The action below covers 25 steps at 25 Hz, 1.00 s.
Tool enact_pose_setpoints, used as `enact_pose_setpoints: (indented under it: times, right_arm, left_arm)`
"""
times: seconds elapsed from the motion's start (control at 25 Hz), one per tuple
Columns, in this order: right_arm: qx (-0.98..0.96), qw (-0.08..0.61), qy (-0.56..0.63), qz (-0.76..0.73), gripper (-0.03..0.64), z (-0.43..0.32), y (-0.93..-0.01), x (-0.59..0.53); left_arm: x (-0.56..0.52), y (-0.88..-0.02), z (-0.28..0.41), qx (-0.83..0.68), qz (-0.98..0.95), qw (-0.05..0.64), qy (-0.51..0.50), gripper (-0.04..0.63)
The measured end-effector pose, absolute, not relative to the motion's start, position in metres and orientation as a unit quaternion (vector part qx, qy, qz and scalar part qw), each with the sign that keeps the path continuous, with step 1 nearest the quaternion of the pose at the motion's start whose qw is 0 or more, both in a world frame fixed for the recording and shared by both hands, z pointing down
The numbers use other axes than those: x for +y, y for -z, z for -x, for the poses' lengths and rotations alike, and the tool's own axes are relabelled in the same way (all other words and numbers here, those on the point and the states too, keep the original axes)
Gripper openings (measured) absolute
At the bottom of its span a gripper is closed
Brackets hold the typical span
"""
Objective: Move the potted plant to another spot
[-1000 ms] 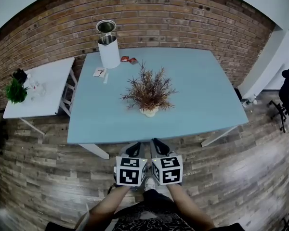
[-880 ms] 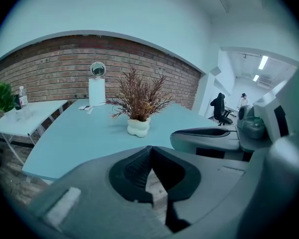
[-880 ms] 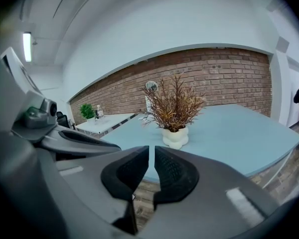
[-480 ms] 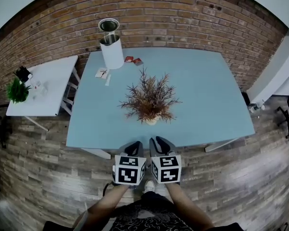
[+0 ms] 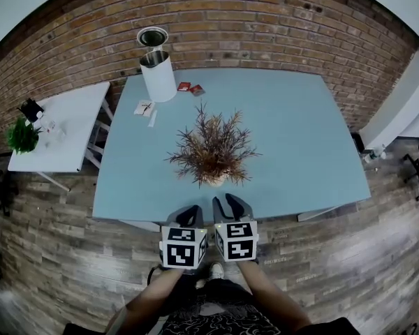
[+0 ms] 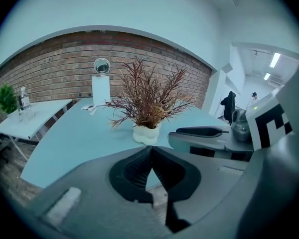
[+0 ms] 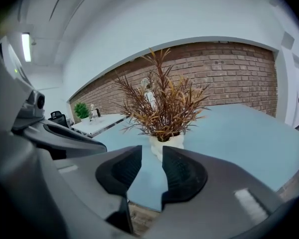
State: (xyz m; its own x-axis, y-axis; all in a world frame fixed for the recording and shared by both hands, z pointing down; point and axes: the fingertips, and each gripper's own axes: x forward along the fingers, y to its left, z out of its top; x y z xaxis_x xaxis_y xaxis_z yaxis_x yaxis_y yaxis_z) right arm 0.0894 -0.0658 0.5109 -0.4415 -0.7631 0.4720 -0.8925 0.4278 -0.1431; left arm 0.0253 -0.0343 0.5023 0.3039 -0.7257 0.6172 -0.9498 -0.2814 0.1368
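Note:
The potted plant, dry reddish-brown sprigs in a small white pot, stands near the front edge of the light blue table. Both grippers hover side by side over the table's front edge, just short of the pot and not touching it. My left gripper is shut, its pads meeting at the tips, with nothing in it. My right gripper has its jaws opening, a narrow gap showing and nothing between them. The pot sits straight ahead of the right jaws and slightly left of centre ahead of the left ones.
A tall white cylinder and a round metal-rimmed object stand at the table's far left corner, with small red items and papers nearby. A white side table with a green plant is at left. Brick wall behind.
Both grippers have come forward from over the floor to the table's front edge, nearer the pot. The right jaws, closed before, now stand slightly apart.

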Motion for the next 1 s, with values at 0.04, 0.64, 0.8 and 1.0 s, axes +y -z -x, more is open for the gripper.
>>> enact_pose_setpoints:
  times: [0.04, 0.64, 0.8, 1.0]
  right_arm:
    - [-0.827, 0.172, -0.187, -0.502, 0.116, -0.09, -0.512, -0.069]
    - [-0.798, 0.187, -0.17, -0.547, 0.223, -0.082, -0.531, -0.104]
    - [-0.79, 0.188, -0.176, -0.556, 0.271, -0.079, -0.541, -0.112]
    - [-0.779, 0.189, -0.183, -0.569, 0.304, -0.077, -0.545, -0.123]
  left_arm:
    - [-0.036, -0.502, -0.026, -0.543, -0.77, 0.248, -0.225, -0.002]
    - [-0.075, -0.51, 0.001, -0.51, -0.791, 0.241, -0.24, -0.002]
    - [-0.087, -0.511, 0.006, -0.502, -0.796, 0.238, -0.239, -0.002]
    - [-0.098, -0.512, 0.011, -0.49, -0.805, 0.23, -0.241, -0.002]
